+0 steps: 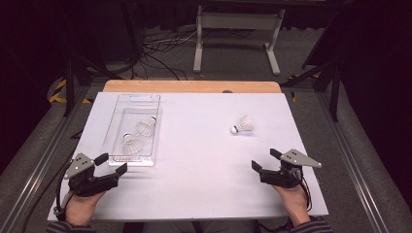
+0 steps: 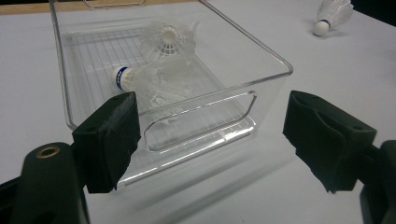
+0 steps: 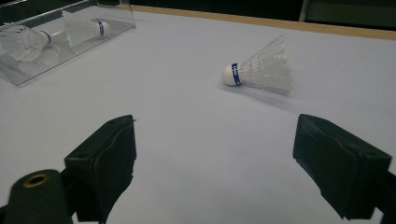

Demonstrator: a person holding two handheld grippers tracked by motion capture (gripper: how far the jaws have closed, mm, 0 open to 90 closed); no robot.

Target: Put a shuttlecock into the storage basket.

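1. Shuttlecock number three lies loose on its side on the white bench, well apart from the clear bin, probably because it's next to go in.
2. Two more shuttlecocks already lie inside that bin.
3. Right gripper rests low near the bench's front edge, fingers spread wide, pointed at the loose one.
4. Left gripper sits just before the bin's near end, fingers apart too, holding nothing.

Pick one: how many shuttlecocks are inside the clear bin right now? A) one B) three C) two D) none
C: two shuttlecocks lie inside the clear bin, while a third shuttlecock lies on its side out on the white table, ahead of the open right gripper.
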